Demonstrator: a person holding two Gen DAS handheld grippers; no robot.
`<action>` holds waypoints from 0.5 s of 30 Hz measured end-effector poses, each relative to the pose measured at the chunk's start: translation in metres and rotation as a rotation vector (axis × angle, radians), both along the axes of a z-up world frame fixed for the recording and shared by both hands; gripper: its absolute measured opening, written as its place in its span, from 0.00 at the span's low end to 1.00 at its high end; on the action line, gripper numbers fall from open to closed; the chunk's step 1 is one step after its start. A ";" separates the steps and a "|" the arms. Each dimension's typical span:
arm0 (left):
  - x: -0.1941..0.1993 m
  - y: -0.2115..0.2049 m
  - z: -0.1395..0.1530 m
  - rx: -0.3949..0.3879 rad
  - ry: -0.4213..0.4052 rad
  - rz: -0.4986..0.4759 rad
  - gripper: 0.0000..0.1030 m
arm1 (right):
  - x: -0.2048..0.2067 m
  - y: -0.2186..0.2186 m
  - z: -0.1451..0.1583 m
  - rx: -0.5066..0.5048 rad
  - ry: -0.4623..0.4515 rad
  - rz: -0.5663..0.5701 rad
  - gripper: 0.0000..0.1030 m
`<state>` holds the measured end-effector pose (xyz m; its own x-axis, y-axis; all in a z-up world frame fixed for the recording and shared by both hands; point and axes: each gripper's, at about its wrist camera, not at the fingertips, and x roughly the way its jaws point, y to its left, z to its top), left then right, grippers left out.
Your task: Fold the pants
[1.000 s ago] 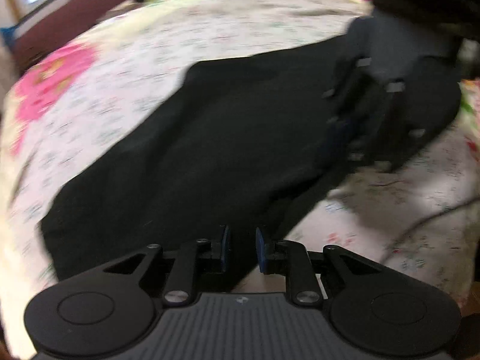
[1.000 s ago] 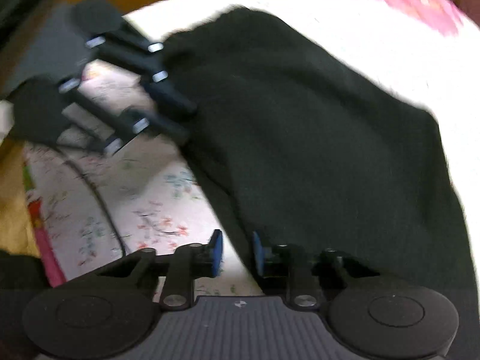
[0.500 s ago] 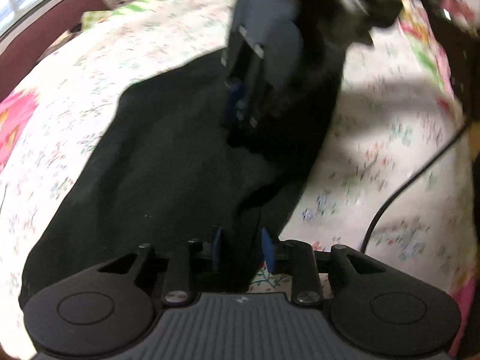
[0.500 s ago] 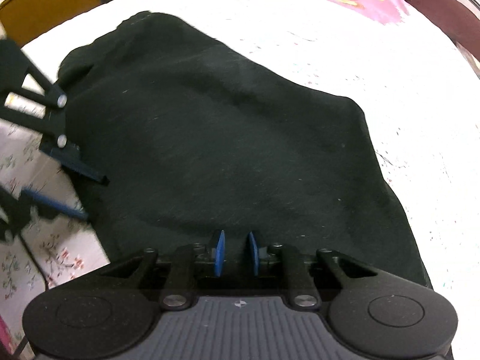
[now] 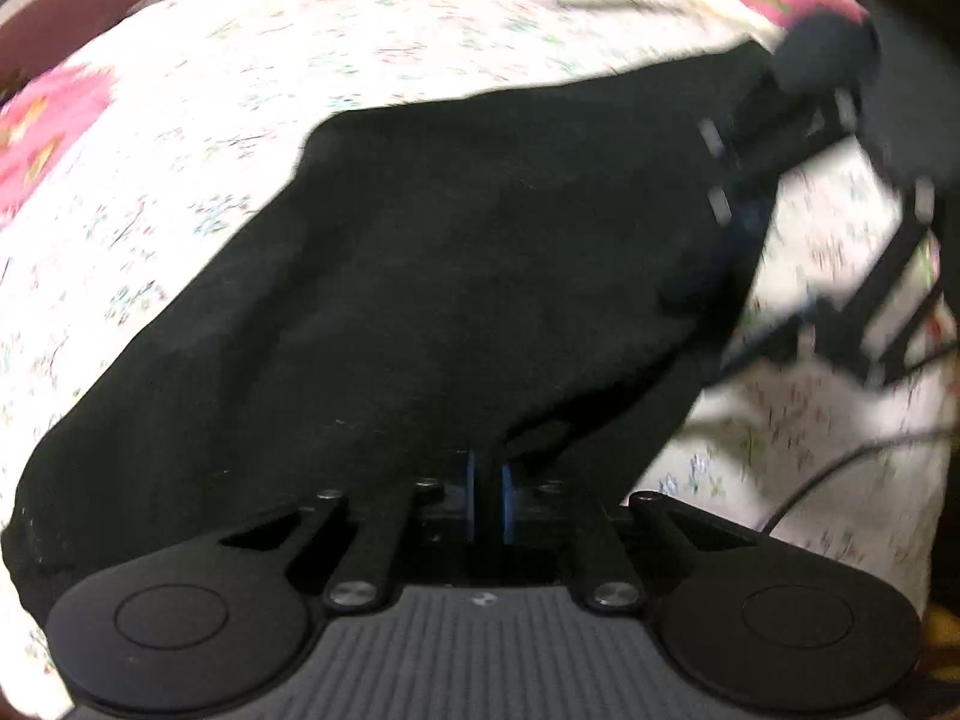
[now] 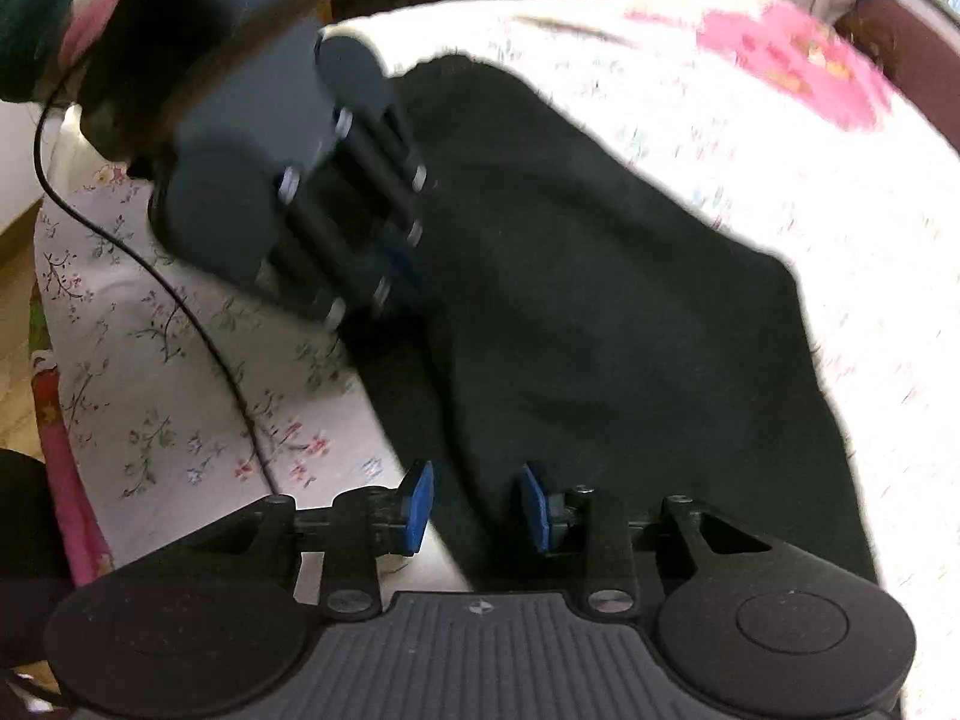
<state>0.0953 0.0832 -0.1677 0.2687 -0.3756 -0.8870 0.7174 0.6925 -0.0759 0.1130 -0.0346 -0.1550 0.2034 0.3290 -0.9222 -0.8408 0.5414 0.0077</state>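
Black pants (image 5: pixel 468 276) lie bunched flat on the floral bedsheet (image 5: pixel 252 60), filling the middle of both wrist views; one edge runs along the bed's near side.

Left gripper (image 5: pixel 489 501): jaws closing, nearly together, blue pads pinching a raised ridge of pants fabric at 6 o'clock in its own view. Looks like a clamp on cloth.

Right gripper (image 6: pixel 474 507): jaws opening, clearly apart. The pants' edge sits between the pads, but they aren't pressing on it, so no grip there. In the left view it shows blurred at 2 o'clock, over the far edge of the garment.

A thin black cable (image 6: pixel 180 312) trails across the sheet at 9 o'clock in the right view, near the pants' edge.

Risks, my read:
- Left pinch is on a thin ridge and may catch only the top layer, so a lift would peel the fold apart.
- One-sided hold: pulling with the left alone skews the fold.
- The cable could snag under the cloth if the pants drag that way.
- Black on black: seams and layers are hard to tell.
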 end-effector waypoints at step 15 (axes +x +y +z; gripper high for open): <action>-0.009 -0.002 0.010 -0.024 0.070 -0.054 0.19 | 0.017 -0.006 -0.005 -0.055 -0.003 -0.085 0.00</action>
<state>0.0864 0.0810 -0.1581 0.1854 -0.4093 -0.8934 0.7460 0.6504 -0.1431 0.1301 -0.0406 -0.1602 0.2311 0.2594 -0.9377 -0.7920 0.6100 -0.0264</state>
